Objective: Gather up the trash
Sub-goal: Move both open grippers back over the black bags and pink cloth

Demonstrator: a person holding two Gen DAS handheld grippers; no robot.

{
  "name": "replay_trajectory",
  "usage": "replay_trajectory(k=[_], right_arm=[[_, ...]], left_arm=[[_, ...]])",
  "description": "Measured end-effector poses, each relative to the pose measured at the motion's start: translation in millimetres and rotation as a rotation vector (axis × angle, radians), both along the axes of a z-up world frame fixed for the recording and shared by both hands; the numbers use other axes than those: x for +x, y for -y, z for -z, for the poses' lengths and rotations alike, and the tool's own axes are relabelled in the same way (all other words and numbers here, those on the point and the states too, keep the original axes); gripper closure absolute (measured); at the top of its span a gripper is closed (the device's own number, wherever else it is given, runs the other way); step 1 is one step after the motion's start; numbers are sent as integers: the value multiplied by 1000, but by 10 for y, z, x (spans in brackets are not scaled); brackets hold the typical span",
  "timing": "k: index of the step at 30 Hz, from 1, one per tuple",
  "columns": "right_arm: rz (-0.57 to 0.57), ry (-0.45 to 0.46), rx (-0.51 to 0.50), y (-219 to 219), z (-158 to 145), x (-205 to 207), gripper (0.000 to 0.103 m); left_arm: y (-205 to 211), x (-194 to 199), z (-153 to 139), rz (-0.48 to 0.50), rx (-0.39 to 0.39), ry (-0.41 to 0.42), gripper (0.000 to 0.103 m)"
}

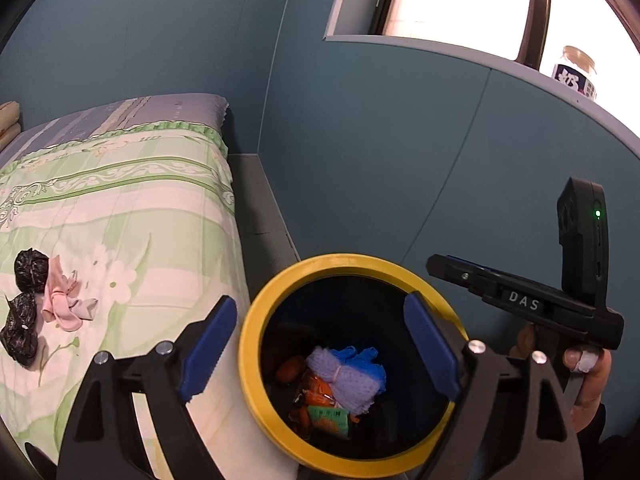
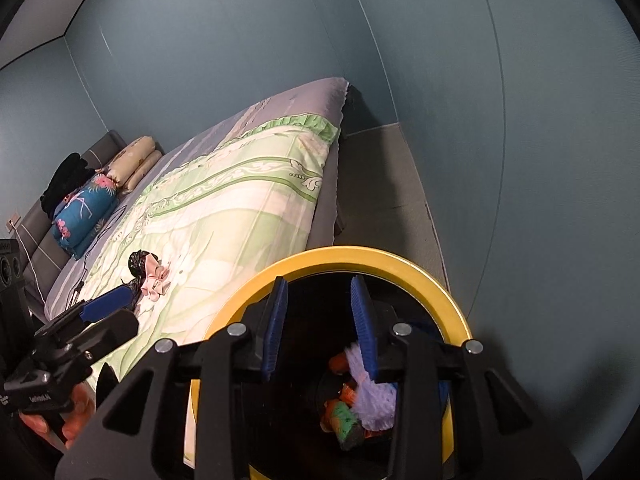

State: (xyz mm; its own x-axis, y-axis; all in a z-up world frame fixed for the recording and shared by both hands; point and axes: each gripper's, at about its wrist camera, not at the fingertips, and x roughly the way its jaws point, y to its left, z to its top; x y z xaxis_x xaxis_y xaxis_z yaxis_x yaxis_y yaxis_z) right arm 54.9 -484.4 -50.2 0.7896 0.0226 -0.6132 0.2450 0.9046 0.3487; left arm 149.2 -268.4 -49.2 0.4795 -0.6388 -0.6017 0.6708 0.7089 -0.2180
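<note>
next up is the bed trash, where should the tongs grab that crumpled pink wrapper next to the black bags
Grip the pink wrapper on its loose right-hand folds, coming from above and from the side away from the black bags. It lies flat and crumpled on the quilt, its left edge against the bags, so the free side likely gives open tongs room.

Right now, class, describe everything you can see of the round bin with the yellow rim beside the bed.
The round bin with the yellow rim stands upright and lidless against the bedside. Its rim is a broad, smooth yellow ring, plastic by its look; the inside is dark. At the bottom lie a lilac knitted piece, something blue and orange and green wrappers. The open left gripper and right gripper hang over its mouth.
</note>
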Motion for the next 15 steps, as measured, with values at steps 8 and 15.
replay_trajectory(k=[8,15], right_arm=[[-25,27,-9,-73,-128,38,61],[-114,52,-52,-401,-340,262,54]], left_arm=[[-301,66,-110,-83,-14,36,12],[-692,250,-193,-188,-17,57,11]])
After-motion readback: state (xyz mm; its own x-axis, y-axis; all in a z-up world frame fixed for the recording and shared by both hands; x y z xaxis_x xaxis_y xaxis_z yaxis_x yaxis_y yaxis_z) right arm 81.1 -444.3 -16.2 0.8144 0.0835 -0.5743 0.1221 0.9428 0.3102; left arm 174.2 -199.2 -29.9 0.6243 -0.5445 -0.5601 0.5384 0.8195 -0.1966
